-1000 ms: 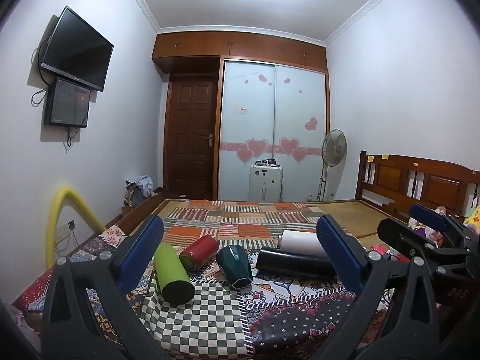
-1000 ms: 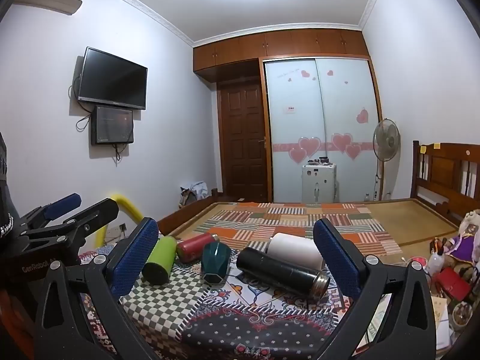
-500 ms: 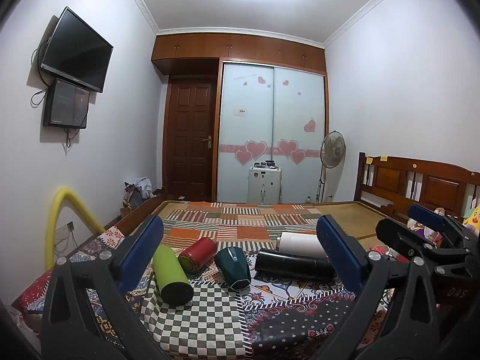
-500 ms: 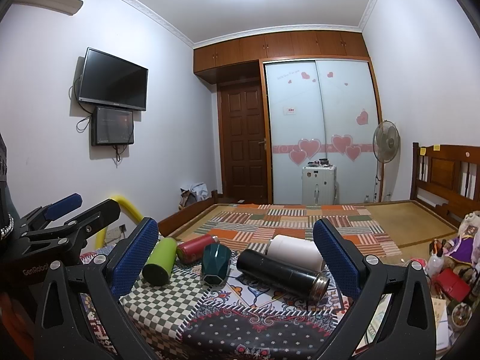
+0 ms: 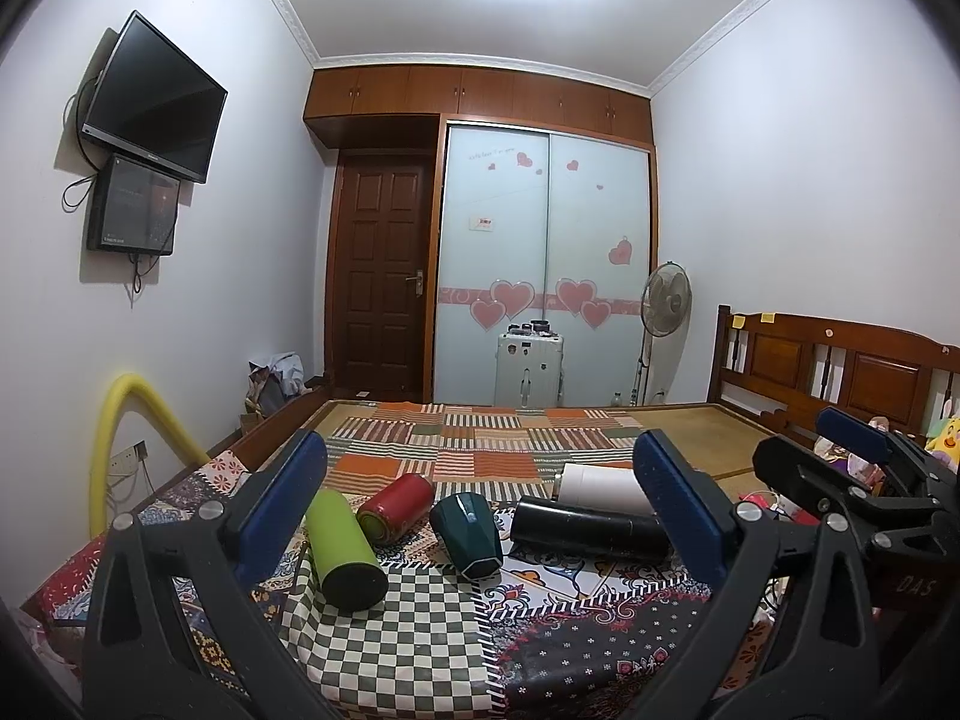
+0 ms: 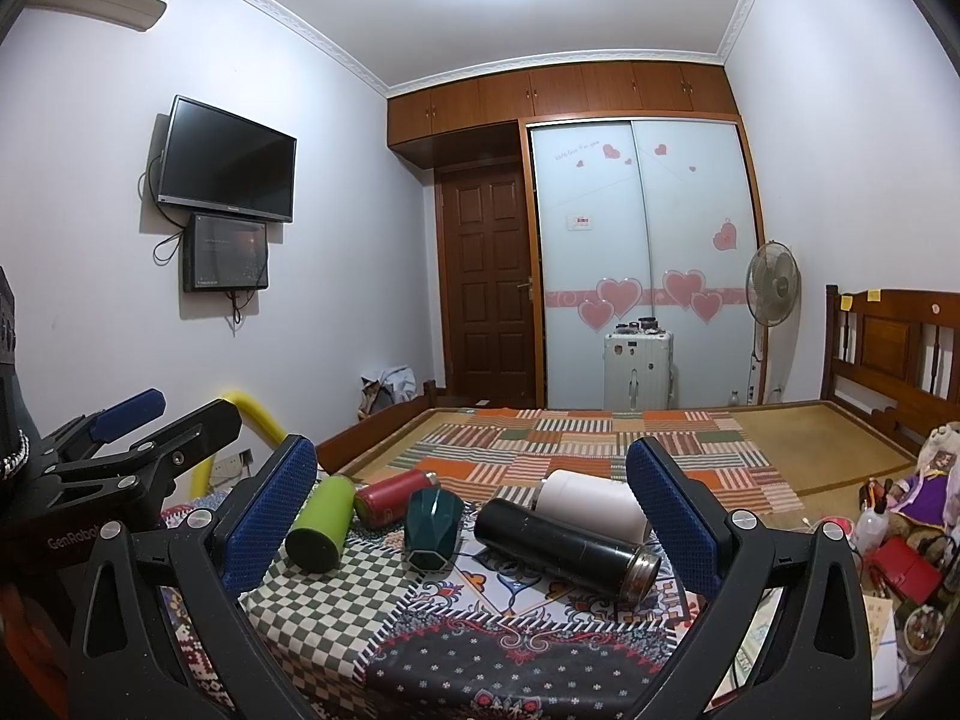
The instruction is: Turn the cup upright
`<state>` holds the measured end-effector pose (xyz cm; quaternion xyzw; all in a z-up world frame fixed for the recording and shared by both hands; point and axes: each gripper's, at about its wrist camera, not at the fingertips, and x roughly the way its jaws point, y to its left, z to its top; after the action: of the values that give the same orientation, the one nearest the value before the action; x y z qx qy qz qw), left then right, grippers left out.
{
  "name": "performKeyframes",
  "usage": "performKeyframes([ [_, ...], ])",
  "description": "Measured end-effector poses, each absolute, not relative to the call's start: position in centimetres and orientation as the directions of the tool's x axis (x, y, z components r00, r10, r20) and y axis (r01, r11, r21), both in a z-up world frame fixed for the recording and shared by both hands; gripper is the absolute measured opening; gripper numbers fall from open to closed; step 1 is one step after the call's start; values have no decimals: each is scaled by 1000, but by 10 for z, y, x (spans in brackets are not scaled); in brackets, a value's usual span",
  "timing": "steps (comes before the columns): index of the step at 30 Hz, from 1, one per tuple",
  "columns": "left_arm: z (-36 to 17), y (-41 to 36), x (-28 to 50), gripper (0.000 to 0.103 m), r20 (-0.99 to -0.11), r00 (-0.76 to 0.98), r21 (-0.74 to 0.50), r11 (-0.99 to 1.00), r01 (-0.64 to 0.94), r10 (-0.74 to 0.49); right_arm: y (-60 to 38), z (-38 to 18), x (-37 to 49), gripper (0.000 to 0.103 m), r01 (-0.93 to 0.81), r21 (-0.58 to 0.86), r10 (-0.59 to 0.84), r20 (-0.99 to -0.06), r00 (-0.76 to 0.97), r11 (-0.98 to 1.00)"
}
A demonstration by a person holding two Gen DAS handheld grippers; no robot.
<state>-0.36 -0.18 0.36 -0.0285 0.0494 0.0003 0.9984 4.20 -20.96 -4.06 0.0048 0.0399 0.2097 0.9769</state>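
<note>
Left wrist view: both grippers (image 5: 480,516) (image 6: 471,510) hang with jaws wide and empty before the teal cup (image 5: 468,534) – lying on the bed (image 5: 480,438) among flasks – seemingly stiff, light, maybe glazed-slick, best pinched across its faceted sides

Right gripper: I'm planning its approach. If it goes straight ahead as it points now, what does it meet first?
Probably the black flask, lying centred between the open right gripper fingers; the dark green cup sits slightly left. Depth is uncertain.
</note>
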Motion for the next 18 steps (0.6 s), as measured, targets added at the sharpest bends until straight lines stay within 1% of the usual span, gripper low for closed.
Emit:
performKeyframes([
  [18, 1, 0, -4, 103, -92, 996, -54, 999, 0, -5, -209, -41, 42, 103, -410, 29, 411, -75, 908, 911],
])
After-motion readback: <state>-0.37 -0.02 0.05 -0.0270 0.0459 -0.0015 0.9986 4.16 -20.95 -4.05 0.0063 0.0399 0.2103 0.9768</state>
